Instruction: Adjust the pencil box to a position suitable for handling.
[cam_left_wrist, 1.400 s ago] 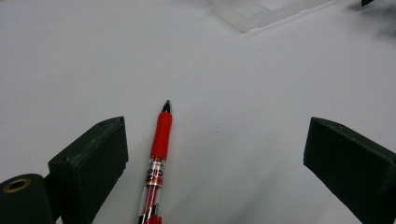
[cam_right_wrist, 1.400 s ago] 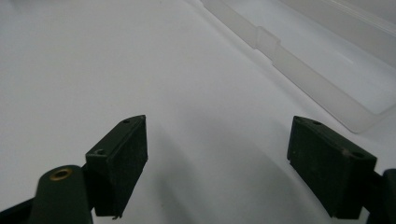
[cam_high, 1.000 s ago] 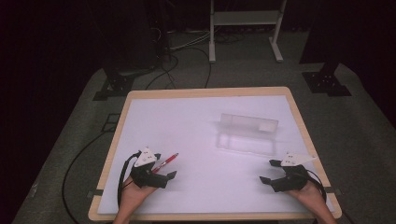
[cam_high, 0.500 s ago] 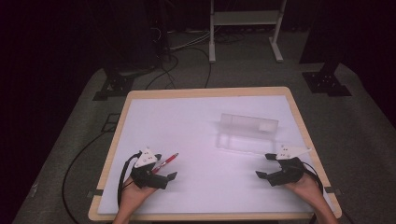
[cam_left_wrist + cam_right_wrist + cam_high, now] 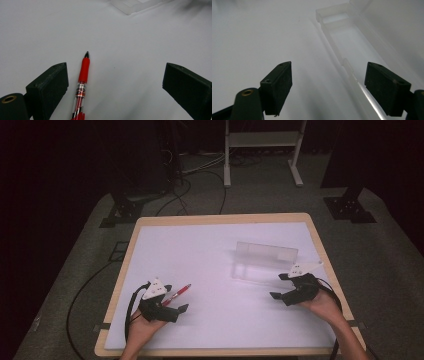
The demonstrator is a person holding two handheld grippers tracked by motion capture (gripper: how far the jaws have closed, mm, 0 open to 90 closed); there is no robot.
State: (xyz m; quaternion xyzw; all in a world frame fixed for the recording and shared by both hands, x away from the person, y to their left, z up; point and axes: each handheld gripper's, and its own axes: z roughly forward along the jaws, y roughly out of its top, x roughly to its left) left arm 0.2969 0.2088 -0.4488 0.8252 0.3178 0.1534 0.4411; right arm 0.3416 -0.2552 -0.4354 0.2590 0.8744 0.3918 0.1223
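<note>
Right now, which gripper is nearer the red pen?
Left. The left gripper is open with the red pen lying between its jaws, beside one. The right gripper sits across the table, by the clear plastic case.

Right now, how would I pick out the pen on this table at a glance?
Start at the white table and go to its near left corner, where the left gripper rests. The red pen lies flat between its open jaws, black tip pointing away; it is the one red thing there.
</note>
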